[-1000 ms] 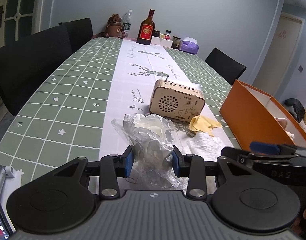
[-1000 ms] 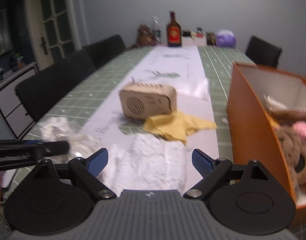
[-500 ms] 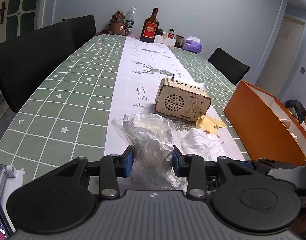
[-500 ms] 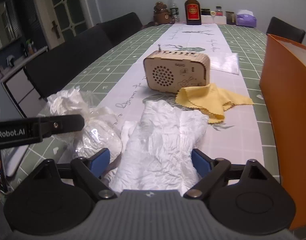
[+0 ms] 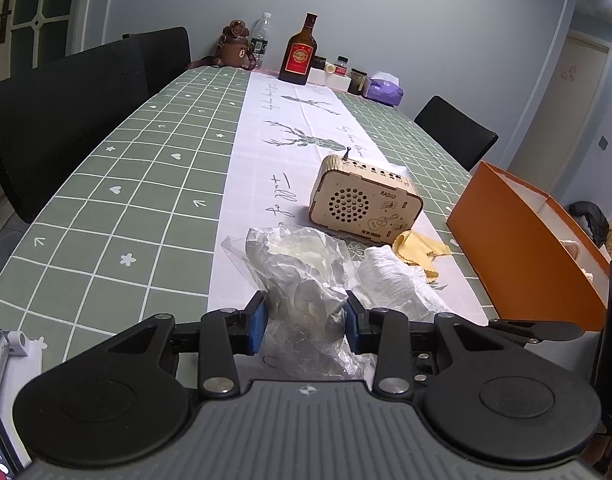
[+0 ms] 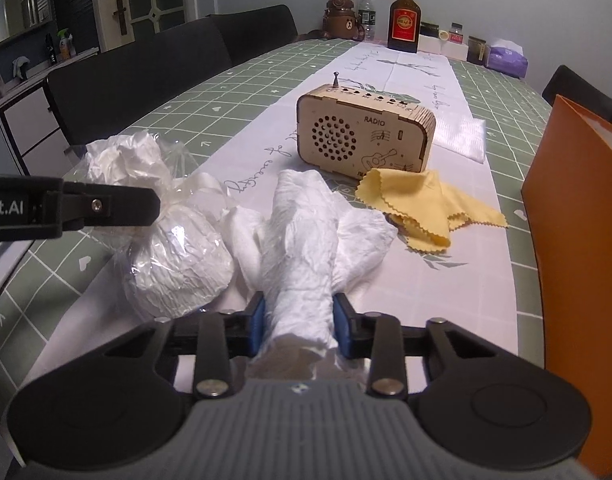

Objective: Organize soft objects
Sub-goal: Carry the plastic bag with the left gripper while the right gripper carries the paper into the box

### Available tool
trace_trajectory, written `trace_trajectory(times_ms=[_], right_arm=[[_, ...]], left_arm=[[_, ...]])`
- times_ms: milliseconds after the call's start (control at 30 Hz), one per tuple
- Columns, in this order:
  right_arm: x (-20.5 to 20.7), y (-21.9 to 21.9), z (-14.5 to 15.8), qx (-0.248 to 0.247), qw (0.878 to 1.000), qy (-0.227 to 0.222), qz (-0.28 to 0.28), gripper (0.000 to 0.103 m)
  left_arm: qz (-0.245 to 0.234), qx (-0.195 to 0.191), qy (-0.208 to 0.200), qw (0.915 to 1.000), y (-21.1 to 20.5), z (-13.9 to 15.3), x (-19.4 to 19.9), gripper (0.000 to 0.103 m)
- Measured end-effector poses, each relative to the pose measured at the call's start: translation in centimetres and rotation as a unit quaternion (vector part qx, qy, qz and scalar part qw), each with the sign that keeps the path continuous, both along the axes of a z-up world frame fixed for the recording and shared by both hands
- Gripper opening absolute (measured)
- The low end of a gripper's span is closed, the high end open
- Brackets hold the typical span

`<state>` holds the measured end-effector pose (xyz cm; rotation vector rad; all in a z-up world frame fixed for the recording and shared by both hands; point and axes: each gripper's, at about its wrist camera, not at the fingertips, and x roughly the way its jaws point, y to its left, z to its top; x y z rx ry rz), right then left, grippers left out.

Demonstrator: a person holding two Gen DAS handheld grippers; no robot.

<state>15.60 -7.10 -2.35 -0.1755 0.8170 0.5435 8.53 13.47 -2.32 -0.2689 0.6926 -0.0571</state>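
My left gripper [image 5: 305, 322] is shut on a crumpled clear plastic bag [image 5: 297, 276] that rests on the table; the bag also shows in the right wrist view [image 6: 177, 256], with white stuffing inside. My right gripper [image 6: 299, 330] is shut on a crumpled white cloth [image 6: 301, 240], which lies just right of the bag and also shows in the left wrist view [image 5: 394, 284]. A yellow cloth [image 6: 422, 204] lies by the cloth's far right. An orange box [image 5: 522, 236] holding soft toys stands at the right.
A wooden radio [image 6: 364, 136] stands behind the cloths on the white runner [image 5: 261, 152]. A folded white cloth [image 6: 464, 140] lies behind the radio. A bottle [image 5: 301, 52], jars and a tissue pack [image 5: 384, 88] stand at the far end. Black chairs [image 5: 61, 116] line the table.
My right gripper has moved down and forward over the white cloth and shut on it. My left gripper has stayed shut on the plastic bag.
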Motion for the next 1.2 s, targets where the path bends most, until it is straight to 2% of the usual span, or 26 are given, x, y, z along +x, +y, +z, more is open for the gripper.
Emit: trace_trajectory(times_ms=[67,167,400,600,800,933,1067,1200], right_arm=[[-0.1,0.0,0.1,-0.003,1.000,-0.003,0.005,0.023],[-0.6,0.1,0.5,-0.005,1.000,-0.008,0.011,0.019],[-1.5,-1.3,2.3,0.000,1.000,-0.026,0.013,0.019],[-2.2,-2.9,5.1,0.009,0.998,-0.055,0.028,0.019],[-2.4,-5.3,8.5,0.009,0.995,-0.090,0.035,0.019],[-2.0,-7.9,10.9,0.000,0.993,-0.118,0.022,0.019],[-0.9,-11.1,12.7,-0.008,0.993,-0.121,0.006,0.019],[0.9,-14.3,13.7,-0.028,0.992,-0.118,-0.020,0.019]], left_arm=[[0.000,0.002,0.000,1.0000,0.0,0.0,0.0,0.043],[-0.001,0.012,-0.001,0.9999,-0.3,0.1,0.0,0.043],[-0.001,0.031,-0.004,0.9995,-0.9,0.7,-0.7,0.043],[-0.014,0.051,-0.028,0.9982,-2.5,3.1,-1.3,0.043],[-0.049,0.072,-0.066,0.9940,-5.3,6.4,-1.2,0.043],[-0.081,0.090,-0.090,0.9886,-8.0,8.7,-0.5,0.043],[-0.124,0.095,-0.105,0.9821,-11.2,10.5,0.8,0.043],[-0.167,0.094,-0.104,0.9759,-14.7,11.4,3.1,0.043]])
